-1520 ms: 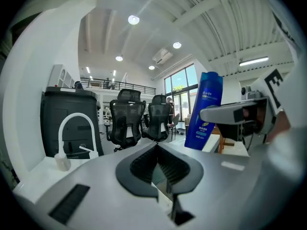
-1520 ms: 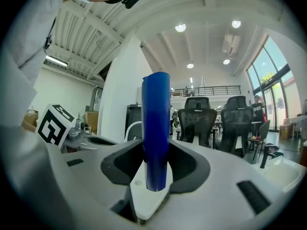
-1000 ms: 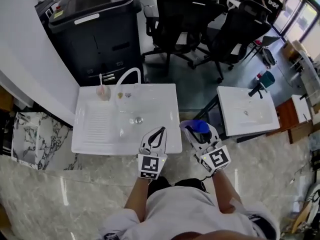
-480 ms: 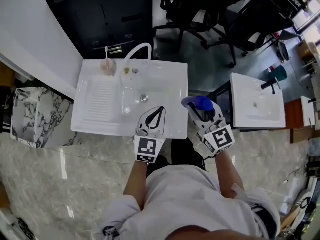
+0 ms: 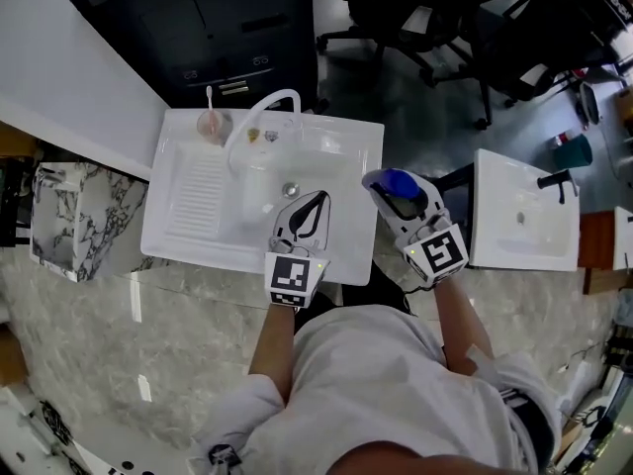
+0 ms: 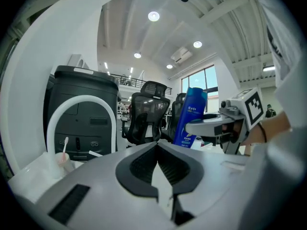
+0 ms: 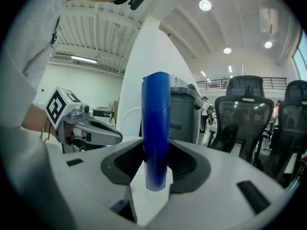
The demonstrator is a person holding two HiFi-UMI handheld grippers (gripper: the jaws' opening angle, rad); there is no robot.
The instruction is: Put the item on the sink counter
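Observation:
A blue bottle (image 5: 400,181) with a white label stands upright between the jaws of my right gripper (image 5: 393,190), which is shut on it. It hangs just off the right rim of the white sink counter (image 5: 198,250). The right gripper view shows the bottle (image 7: 156,128) filling the gap between the pads. My left gripper (image 5: 318,200) hovers over the basin near the drain, shut and empty. In the left gripper view its tips (image 6: 157,144) meet, and the bottle (image 6: 192,116) shows to the right.
A white arched faucet (image 5: 259,112) and a cup with a toothbrush (image 5: 209,122) stand at the sink's back. The drainboard lies on its left. A second white basin (image 5: 519,226) is at the right, a dark machine (image 5: 218,28) and office chairs (image 5: 445,8) behind.
Both grippers have moved forward toward the sink. The left one went from the front rim to over the basin. The right one carried the bottle closer to the sink's right rim.

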